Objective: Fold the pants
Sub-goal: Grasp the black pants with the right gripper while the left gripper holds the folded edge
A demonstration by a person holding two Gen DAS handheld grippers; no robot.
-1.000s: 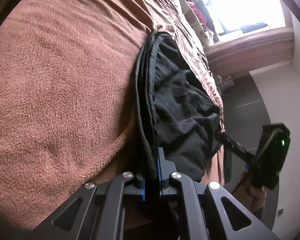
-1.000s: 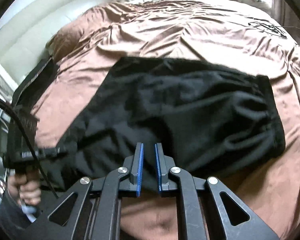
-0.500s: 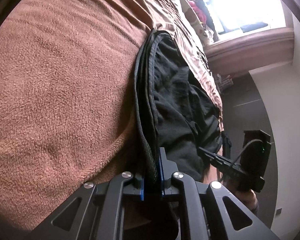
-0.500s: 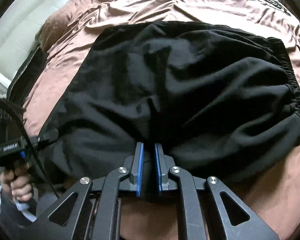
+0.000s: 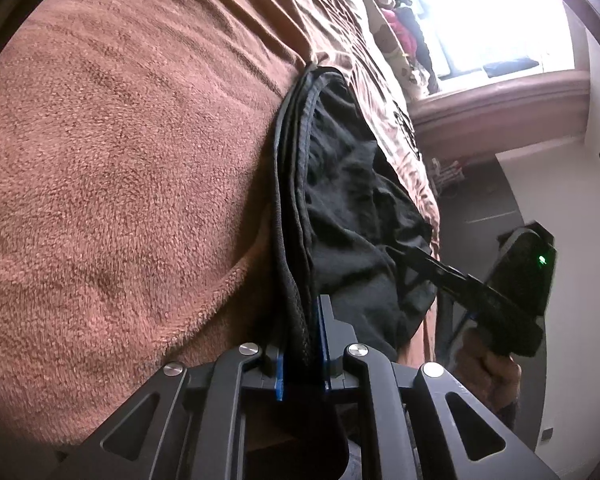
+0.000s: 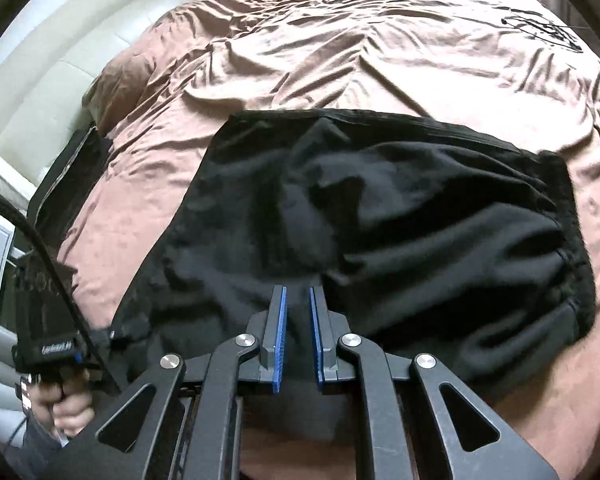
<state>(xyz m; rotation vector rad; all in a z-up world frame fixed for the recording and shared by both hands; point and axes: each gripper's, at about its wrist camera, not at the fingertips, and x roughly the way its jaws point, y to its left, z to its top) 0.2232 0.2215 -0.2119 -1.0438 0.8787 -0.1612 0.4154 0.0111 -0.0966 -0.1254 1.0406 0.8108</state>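
Observation:
Black pants [image 6: 380, 216] lie folded on a brown bed cover, the elastic waistband at the right end. My right gripper [image 6: 298, 300] is shut on the near edge of the pants, fabric bunched between its blue pads. My left gripper [image 5: 302, 312] is shut on the stacked edge layers of the pants [image 5: 352, 200], seen edge-on in the left wrist view. The right gripper also shows in the left wrist view [image 5: 404, 252], clamped on the pants' far edge. The left gripper shows in the right wrist view [image 6: 116, 332], at the pants' left end.
The brown bed cover [image 5: 120, 160] spreads all around the pants [image 6: 340, 48]. A cream padded headboard [image 6: 60, 80] is at the left. A window sill [image 5: 500, 100] and grey floor [image 5: 480, 208] lie beyond the bed edge.
The right wrist view has pulled back from the pants after coming close, showing more bed. The pants' near edge stays gripped in both grippers. The right gripper has shifted in the left view.

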